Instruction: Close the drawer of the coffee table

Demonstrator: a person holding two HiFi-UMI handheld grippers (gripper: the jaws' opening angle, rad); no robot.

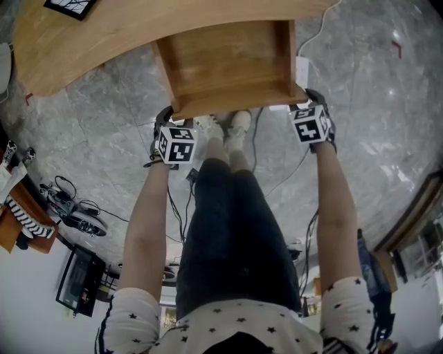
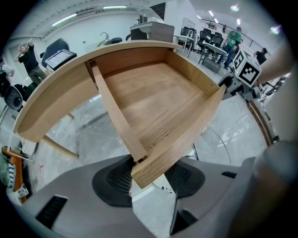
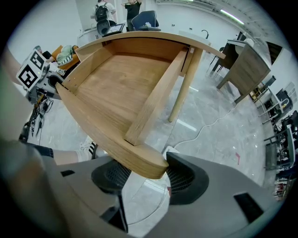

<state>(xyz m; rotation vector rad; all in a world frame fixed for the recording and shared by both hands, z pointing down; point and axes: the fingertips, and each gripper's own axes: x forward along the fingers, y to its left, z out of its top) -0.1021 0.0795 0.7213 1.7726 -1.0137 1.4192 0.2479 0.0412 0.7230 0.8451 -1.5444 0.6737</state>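
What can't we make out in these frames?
- Head view: jaws of the left gripper and right gripper, hidden by the grippers' own bodies and the drawer front.
- Head view: the drawer's slot and runners, hidden under the table top.
- Head view: dark card on the table, cut off by the top edge.
- Left gripper view: distant people, too small.

The open drawer (image 1: pixel 228 62) juts from the coffee table (image 1: pixel 83 41), with bare floor (image 1: pixel 360 104) on either side.
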